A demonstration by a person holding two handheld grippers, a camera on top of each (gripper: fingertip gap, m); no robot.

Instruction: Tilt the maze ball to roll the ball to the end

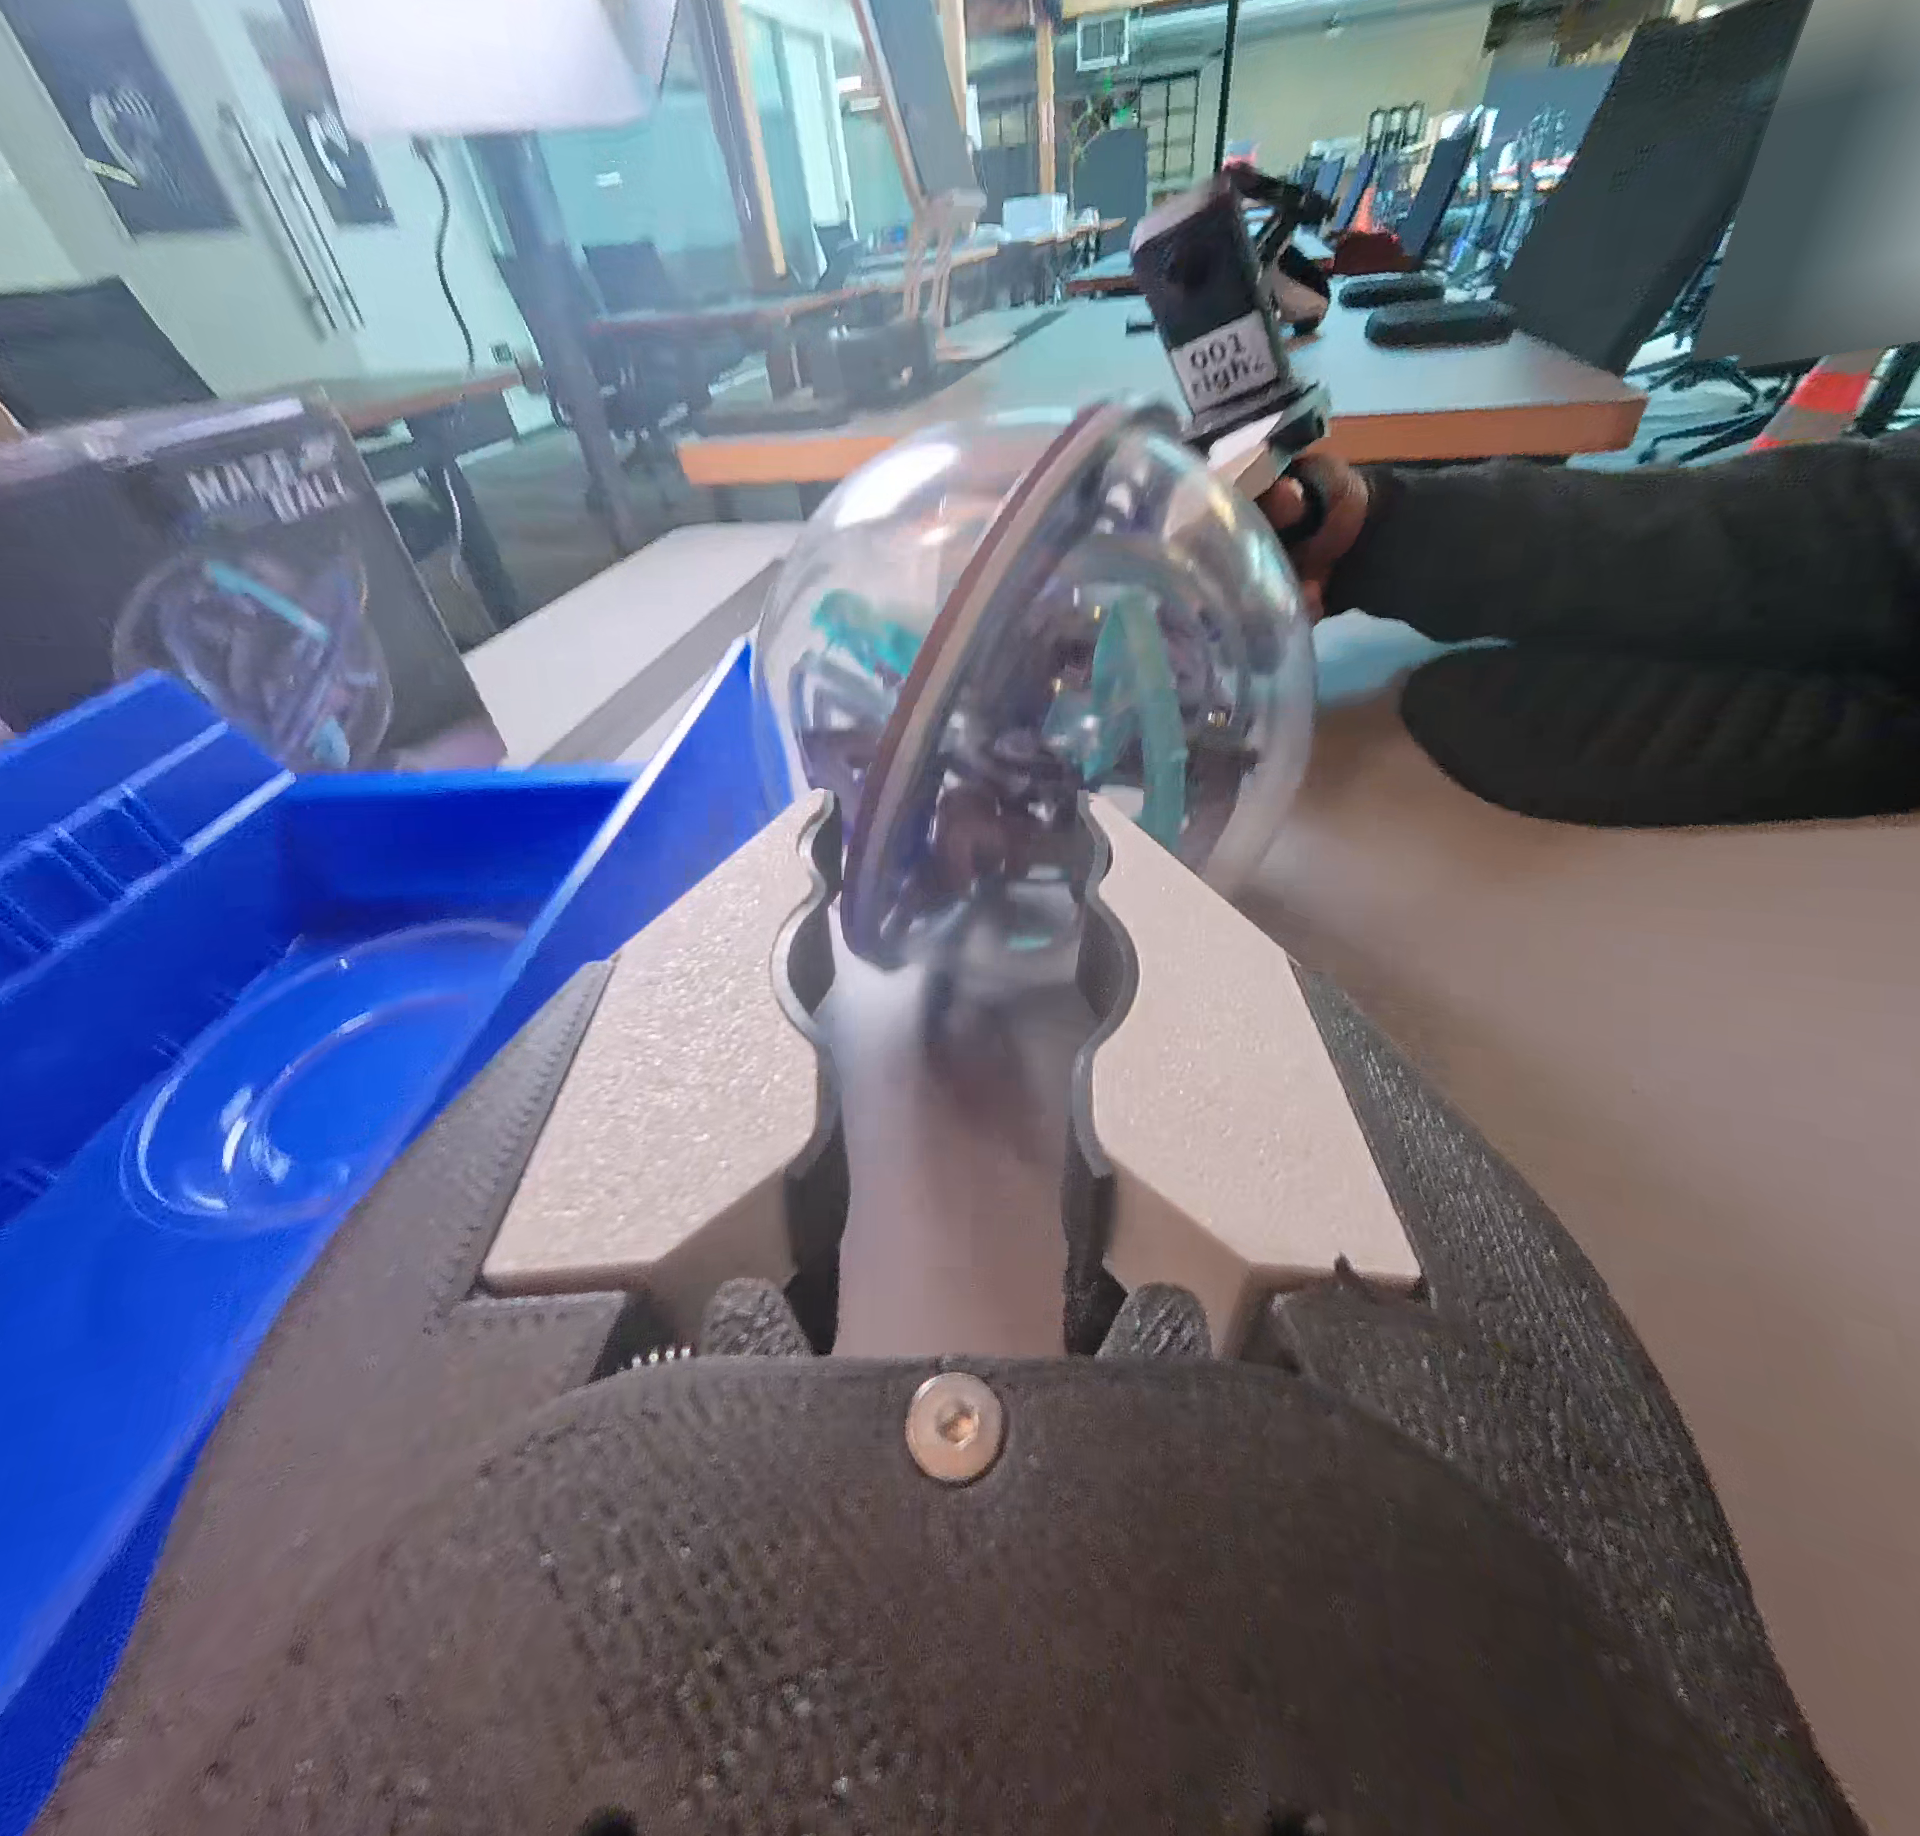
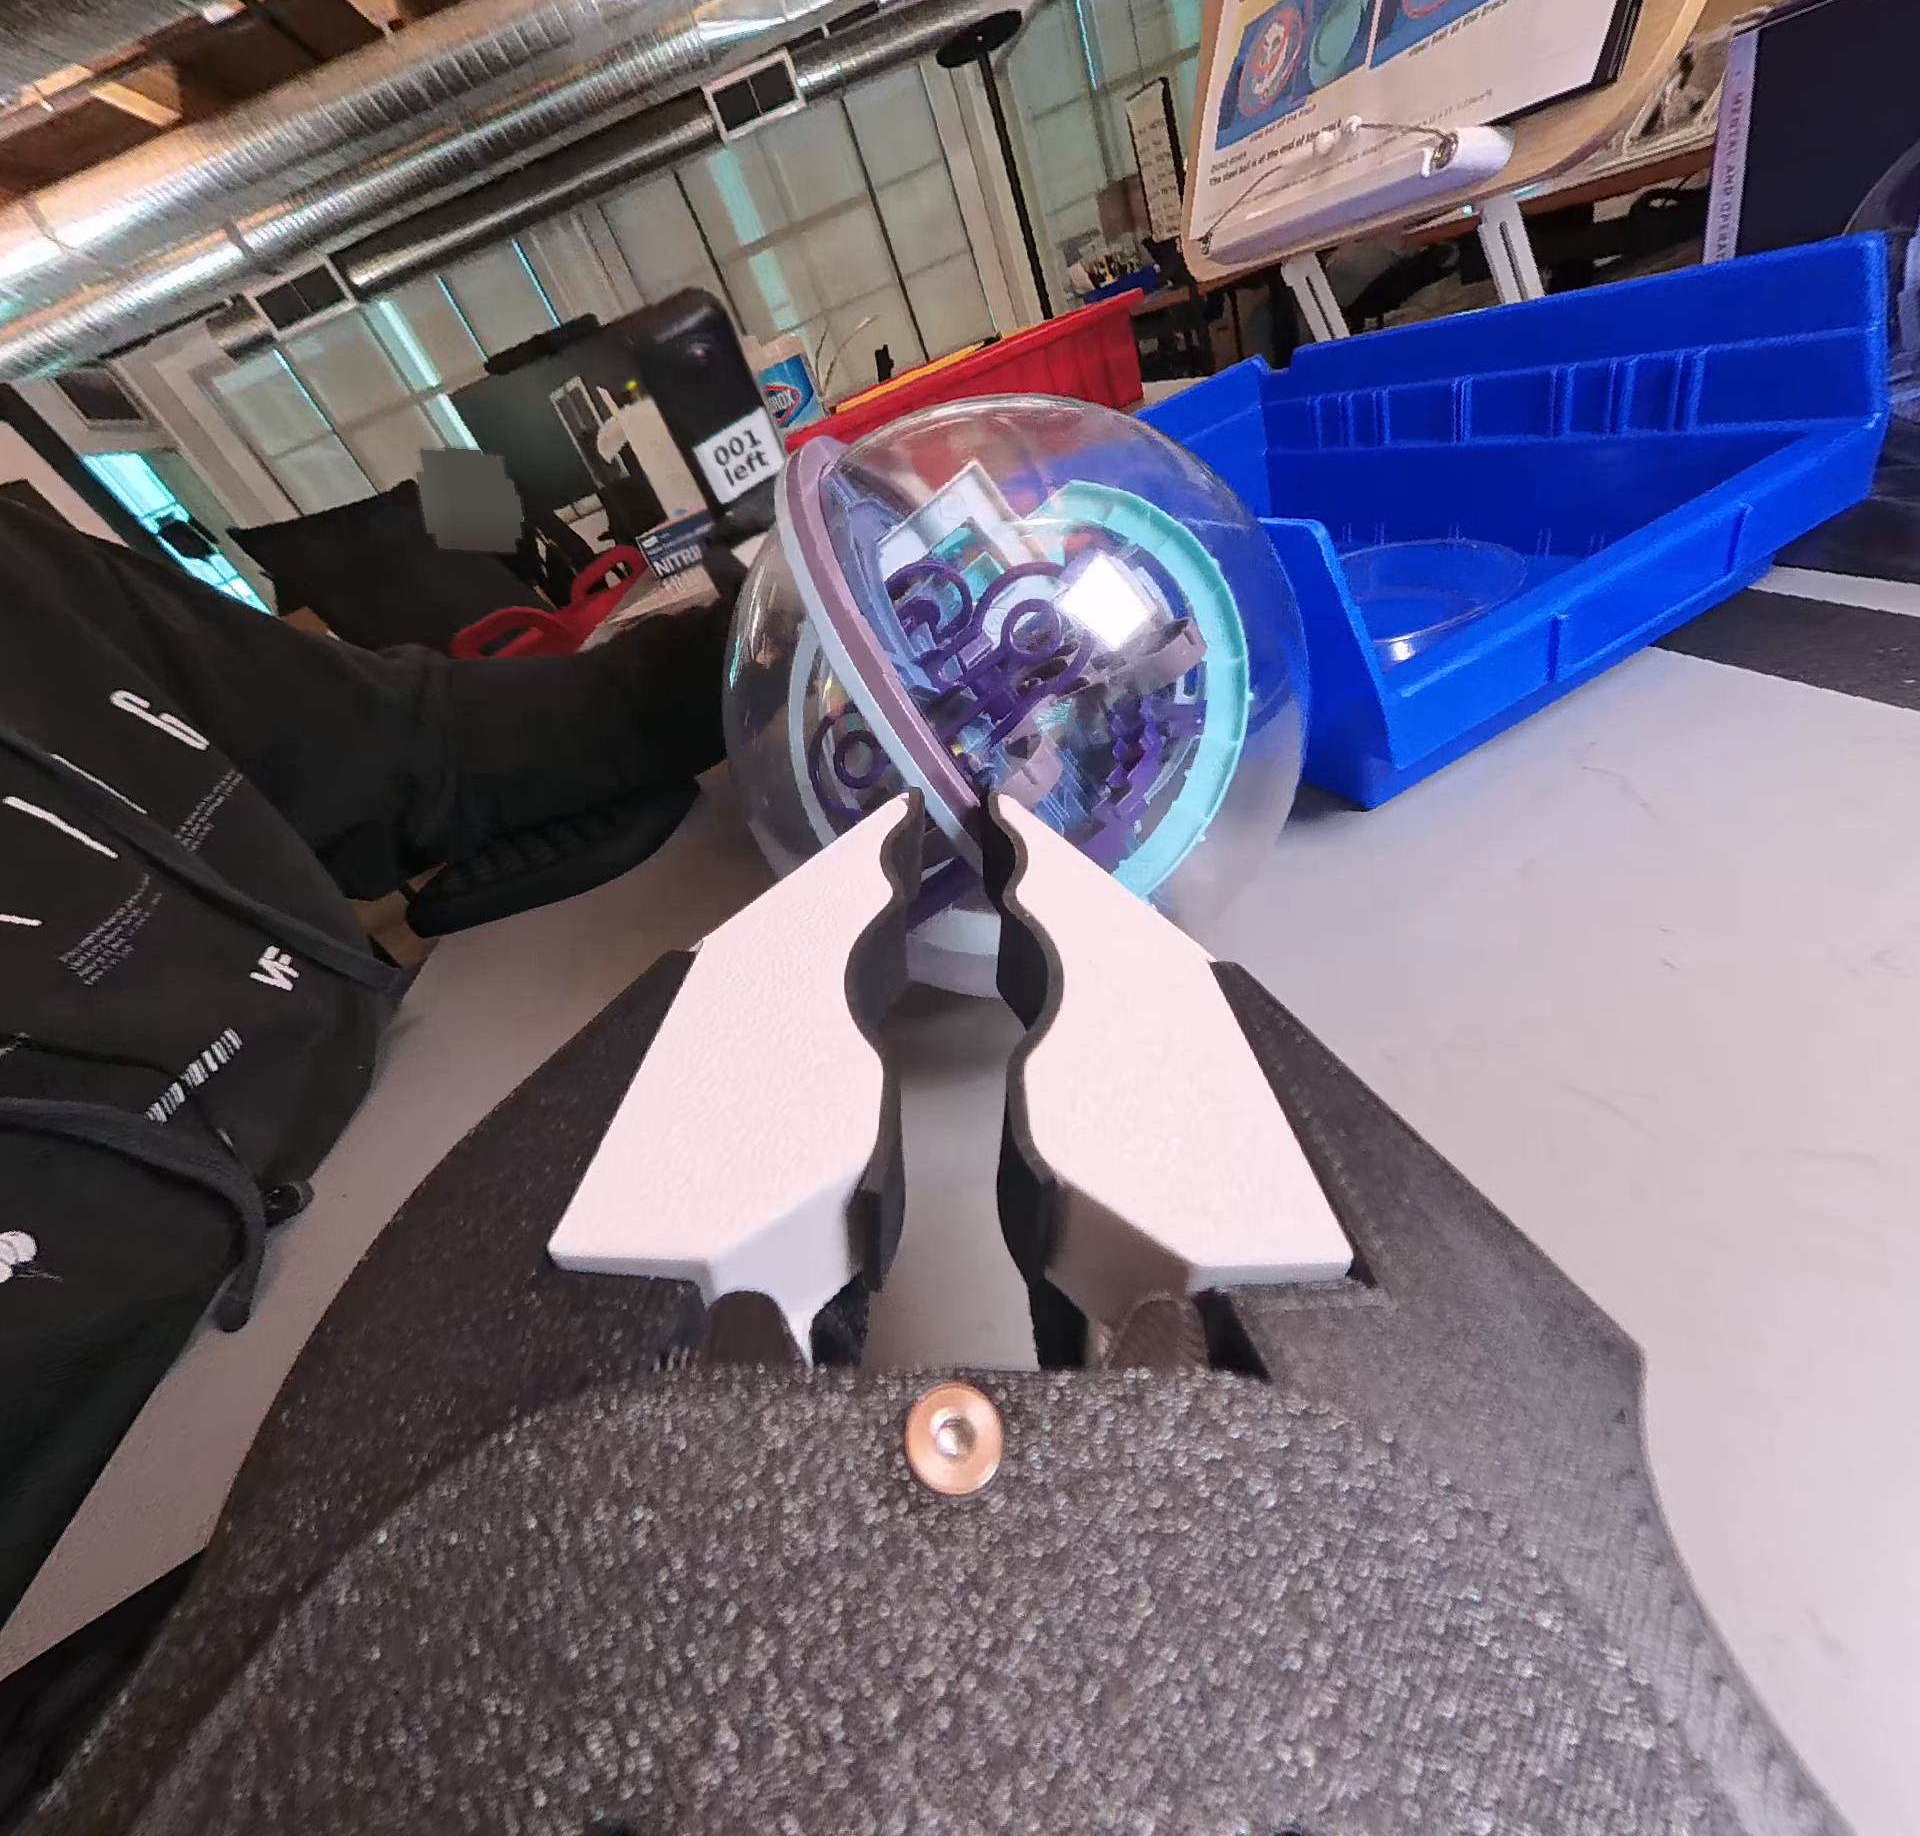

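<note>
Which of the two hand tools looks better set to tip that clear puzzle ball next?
Probably the right gripper: its fingers pinch the maze ball's purple rim. The left gripper's fingers stand wider around the rim, with a gap showing.

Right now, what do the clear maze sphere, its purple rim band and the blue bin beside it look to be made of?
Clear maze sphere: hard transparent plastic, glossy, since it carries sharp window reflections. Purple rim band: opaque plastic, seemingly matte, with little glare. Blue bin: moulded rigid plastic, semi-gloss, with ribbed walls. The right gripper has its jaws closed on the band.
</note>
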